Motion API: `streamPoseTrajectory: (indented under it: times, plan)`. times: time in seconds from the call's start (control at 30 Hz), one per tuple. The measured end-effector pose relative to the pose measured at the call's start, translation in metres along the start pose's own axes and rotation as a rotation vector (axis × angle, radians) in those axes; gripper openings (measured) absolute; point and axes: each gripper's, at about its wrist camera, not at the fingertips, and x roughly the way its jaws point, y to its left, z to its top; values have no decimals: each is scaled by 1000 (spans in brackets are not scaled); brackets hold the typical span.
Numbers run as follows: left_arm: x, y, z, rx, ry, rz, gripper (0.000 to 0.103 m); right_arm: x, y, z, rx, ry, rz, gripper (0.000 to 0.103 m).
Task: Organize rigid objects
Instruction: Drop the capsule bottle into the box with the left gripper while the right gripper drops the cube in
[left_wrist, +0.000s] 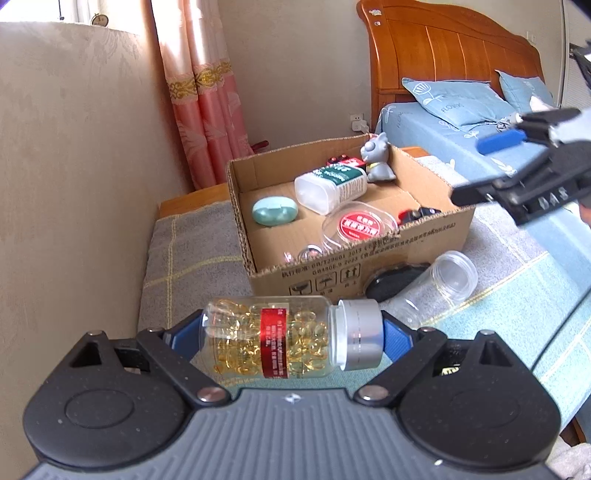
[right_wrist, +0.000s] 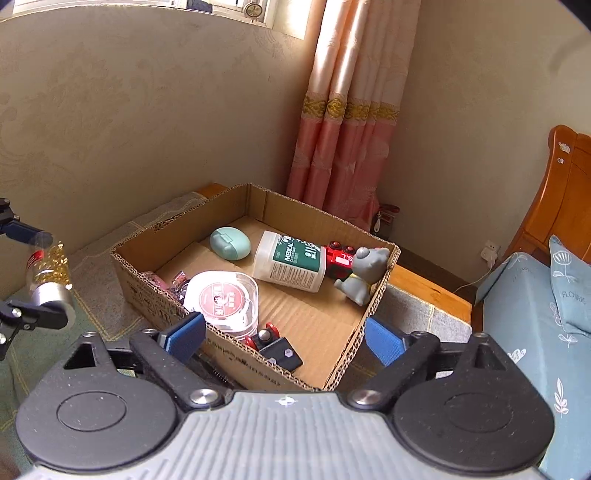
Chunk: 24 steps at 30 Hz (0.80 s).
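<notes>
My left gripper (left_wrist: 291, 334) is shut end to end on a clear bottle of yellow capsules (left_wrist: 273, 336) with a red label and a silver cap, held crosswise in front of the cardboard box (left_wrist: 369, 254). The right wrist view shows that bottle (right_wrist: 50, 273) at its left edge. My right gripper (right_wrist: 284, 338) stands open with nothing between its blue pads, above the box's near corner (right_wrist: 332, 373). In the box lie a mint case (right_wrist: 229, 243), a white bottle (right_wrist: 291, 262), a grey cat toy (right_wrist: 362, 273), a red toy car (right_wrist: 338, 256) and a clear tub (right_wrist: 221, 299).
An empty clear jar (left_wrist: 439, 288) and a black oval object (left_wrist: 395, 280) lie on the checked blanket (left_wrist: 192, 258) just outside the box. A beige wall (left_wrist: 74, 166) runs along the left. A bed with blue pillows (left_wrist: 458, 99) and a pink curtain (right_wrist: 343, 147) stand behind.
</notes>
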Motion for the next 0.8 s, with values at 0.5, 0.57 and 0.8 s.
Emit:
streamPoseTrajectory:
  times: [0.5,0.57,0.8]
  plan:
    - [38,6,74,58,-32,-31,93,-29,-4,-22,188,1,-27,103]
    - [49,5,83,80,-27,-44,93,-32,-4,-23,191,-2,-29,103]
    - [86,3,108,127,-2,-14,93,-35,-13,-29,218,1,-58,103]
